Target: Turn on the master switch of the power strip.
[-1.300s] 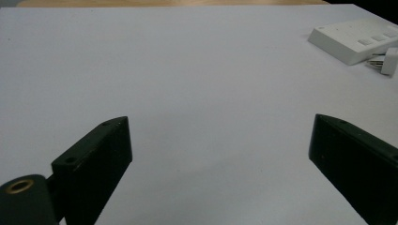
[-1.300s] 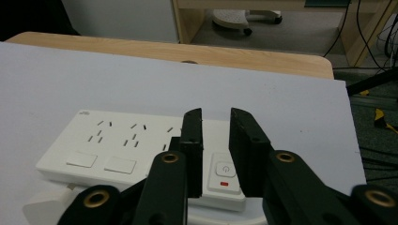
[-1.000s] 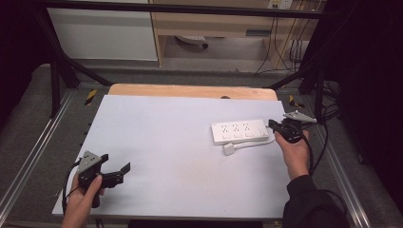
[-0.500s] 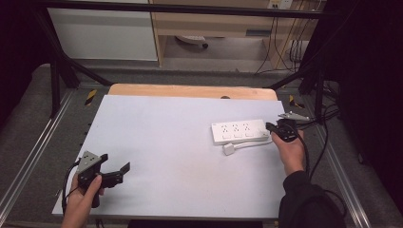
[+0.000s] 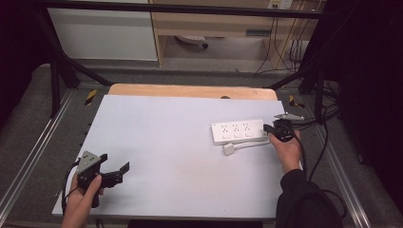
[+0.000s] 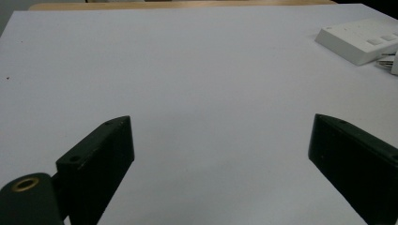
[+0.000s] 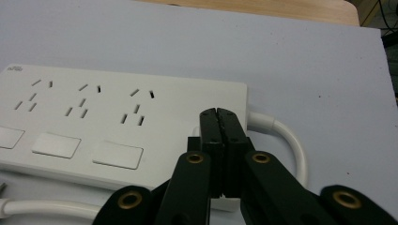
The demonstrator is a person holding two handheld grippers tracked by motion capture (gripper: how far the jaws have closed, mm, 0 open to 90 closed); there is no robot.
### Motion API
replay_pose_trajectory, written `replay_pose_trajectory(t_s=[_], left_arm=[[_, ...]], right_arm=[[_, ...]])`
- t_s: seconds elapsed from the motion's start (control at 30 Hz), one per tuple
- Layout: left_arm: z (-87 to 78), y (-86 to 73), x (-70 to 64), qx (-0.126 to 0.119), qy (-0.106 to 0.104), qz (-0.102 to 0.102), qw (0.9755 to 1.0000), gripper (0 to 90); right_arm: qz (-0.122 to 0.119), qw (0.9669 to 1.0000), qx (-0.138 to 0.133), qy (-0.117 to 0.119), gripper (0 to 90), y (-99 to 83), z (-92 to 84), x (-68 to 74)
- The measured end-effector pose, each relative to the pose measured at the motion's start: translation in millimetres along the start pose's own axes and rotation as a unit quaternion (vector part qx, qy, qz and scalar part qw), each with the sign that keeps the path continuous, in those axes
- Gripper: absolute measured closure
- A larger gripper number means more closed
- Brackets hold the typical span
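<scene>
Pale grey matte board covers my table (image 5: 180,142), with a strip of light wood showing along its far edge. At the near left corner, my left hand (image 5: 81,202) holds my left gripper (image 5: 121,172) low over bare board; its two black jaws stand wide apart with nothing between them, and in the left gripper view they frame empty surface, the power strip far off at the upper right. Well across the table to the right lies the white rectangular plastic power strip (image 5: 237,131), three socket groups and three switches on its top, flat on the board near the right edge. Its white cable (image 5: 247,145) loops back along the near side to a white plug (image 5: 229,149). My right gripper (image 7: 219,115), jaws pressed together on nothing, hovers at the strip's right end, above where the cable leaves.
</scene>
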State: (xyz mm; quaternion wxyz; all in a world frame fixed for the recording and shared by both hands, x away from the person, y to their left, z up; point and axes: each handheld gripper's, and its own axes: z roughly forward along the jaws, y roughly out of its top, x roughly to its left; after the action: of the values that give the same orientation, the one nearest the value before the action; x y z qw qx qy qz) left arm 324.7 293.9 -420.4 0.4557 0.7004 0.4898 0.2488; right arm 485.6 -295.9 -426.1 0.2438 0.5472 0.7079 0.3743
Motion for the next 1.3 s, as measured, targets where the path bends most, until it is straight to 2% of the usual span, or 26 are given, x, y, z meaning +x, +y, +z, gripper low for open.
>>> replay_pose_trajectory(t_s=[0.67, 1.3], left_arm=[[-0.1, 0.1, -0.5, -0.001, 0.001, 0.003, 1.0, 7.2], [-0.1, 0.1, -1.3, 0.0, 0.001, 0.004, 1.0, 7.2]], right_arm=[[-0.009, 0.9999, 0.011, -0.005, 90.0, -3.7, 7.8, 1.1], [-0.026, 0.9995, -0.006, -0.015, 90.0, -9.5, 10.0, 4.8]])
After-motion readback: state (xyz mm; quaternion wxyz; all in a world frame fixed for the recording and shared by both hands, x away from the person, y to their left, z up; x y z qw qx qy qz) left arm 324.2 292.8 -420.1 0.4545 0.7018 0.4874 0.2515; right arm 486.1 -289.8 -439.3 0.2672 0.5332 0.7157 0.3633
